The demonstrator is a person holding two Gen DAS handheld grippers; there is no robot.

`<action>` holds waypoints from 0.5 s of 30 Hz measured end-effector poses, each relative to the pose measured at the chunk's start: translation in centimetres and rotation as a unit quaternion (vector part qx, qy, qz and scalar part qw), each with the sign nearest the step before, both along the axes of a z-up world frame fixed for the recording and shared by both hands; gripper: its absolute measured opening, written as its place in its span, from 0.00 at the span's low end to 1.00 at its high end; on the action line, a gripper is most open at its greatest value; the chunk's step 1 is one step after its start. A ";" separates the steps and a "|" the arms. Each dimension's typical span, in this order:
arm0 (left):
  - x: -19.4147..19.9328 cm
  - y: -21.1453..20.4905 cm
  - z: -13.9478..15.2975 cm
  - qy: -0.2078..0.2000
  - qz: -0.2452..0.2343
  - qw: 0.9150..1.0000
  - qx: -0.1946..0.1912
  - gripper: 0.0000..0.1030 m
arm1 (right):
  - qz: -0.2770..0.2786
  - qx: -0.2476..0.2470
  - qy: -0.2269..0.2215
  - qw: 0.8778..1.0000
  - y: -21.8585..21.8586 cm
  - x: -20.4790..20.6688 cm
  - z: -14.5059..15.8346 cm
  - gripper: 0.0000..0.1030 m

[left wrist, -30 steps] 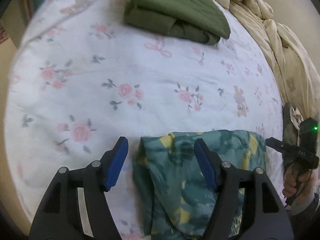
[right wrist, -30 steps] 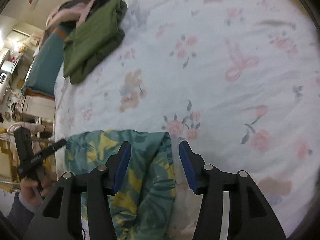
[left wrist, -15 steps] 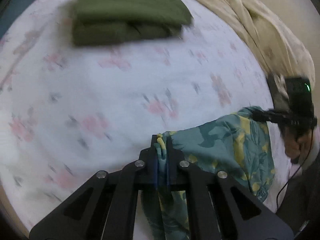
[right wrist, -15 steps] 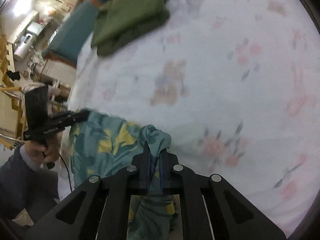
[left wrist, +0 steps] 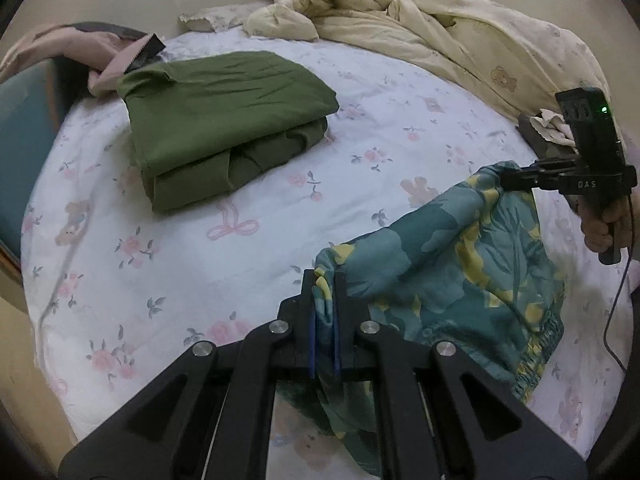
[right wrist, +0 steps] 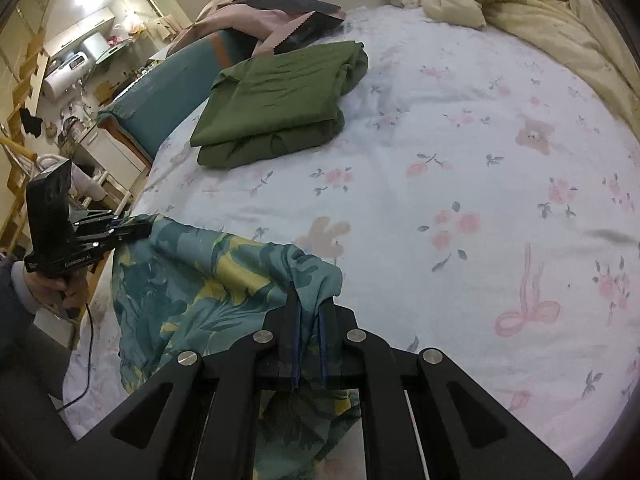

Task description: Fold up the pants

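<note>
You're holding the teal pants [left wrist: 452, 264] with yellow leaf print up off the floral bedsheet [left wrist: 248, 248], pinched at two corners of one edge. The cloth sags between those corners and hangs in loose folds. Its gathered elastic waistband shows low at the right in the left wrist view, near the mattress edge.

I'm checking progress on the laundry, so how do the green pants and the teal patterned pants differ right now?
The green pants lie folded in a neat stack on the bed sheet; the teal patterned pants are unfolded, lifted off it. The green pants are plain olive, the teal ones printed with yellow. Nothing touches the green pants, while the left gripper and right gripper each pinch the teal pants' edge. Both are soft cloth.
</note>
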State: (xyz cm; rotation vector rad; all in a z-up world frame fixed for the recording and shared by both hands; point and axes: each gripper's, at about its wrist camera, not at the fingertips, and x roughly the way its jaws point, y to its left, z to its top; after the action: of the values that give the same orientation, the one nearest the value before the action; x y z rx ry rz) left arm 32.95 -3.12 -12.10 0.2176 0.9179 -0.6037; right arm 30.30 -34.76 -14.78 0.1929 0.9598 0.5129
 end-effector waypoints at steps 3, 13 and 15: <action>-0.7 0.5 1.3 -0.030 0.001 1.000 0.001 0.04 | 0.013 -0.002 -0.036 0.999 0.5 -1.1 1.7 0.06; -6.6 0.4 3.7 -0.096 -0.075 0.992 0.040 0.04 | 0.055 -0.066 -0.107 0.991 2.1 -7.8 4.3 0.06; -8.2 0.6 4.0 -0.103 -0.085 0.990 0.041 0.04 | 0.056 -0.073 -0.109 0.990 2.1 -9.5 4.5 0.06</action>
State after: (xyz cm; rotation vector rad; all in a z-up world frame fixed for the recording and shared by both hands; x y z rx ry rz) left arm 24.77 -2.49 -8.12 0.4276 0.7299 -0.6873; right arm 20.82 -32.64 -10.32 -0.0490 0.7933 0.5523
